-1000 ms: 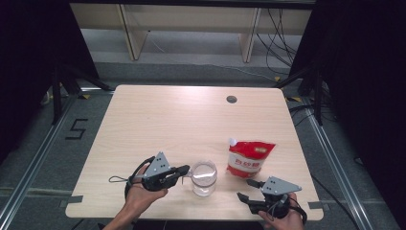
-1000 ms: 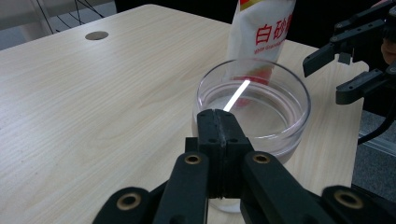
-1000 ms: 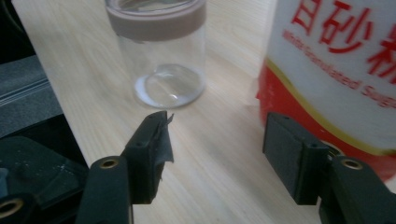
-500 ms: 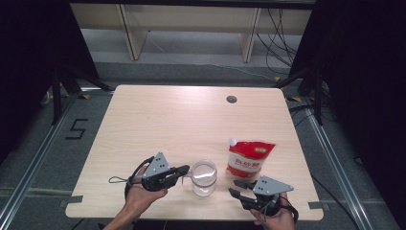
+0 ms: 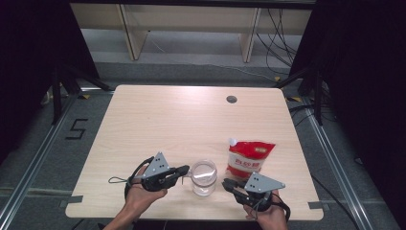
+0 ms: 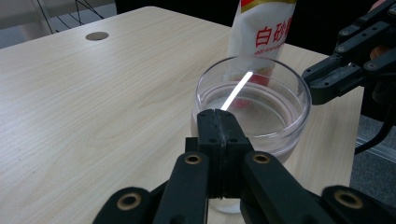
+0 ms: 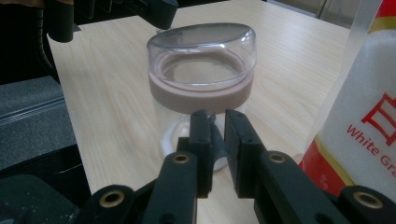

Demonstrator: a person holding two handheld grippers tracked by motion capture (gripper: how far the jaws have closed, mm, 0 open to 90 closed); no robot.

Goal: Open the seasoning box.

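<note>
sugar pouch (image 7: 369, 116): "White Gra…", "白砂" | floor marking (image 5: 77, 129): "5"

One glass jar (image 5: 203, 177), one sugar pouch (image 5: 249, 157), two grippers.

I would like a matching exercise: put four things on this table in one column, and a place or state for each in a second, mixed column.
Things:
1. glass jar
2. sugar pouch
3. left hand-held gripper
4. round hole

Places or states:
A. far part of the table top
B. jaws shut, beside the jar
C. red and white, standing upright
D. clear, between both grippers

Pairs: 1-D, 2-C, 3-B, 4-A
</note>
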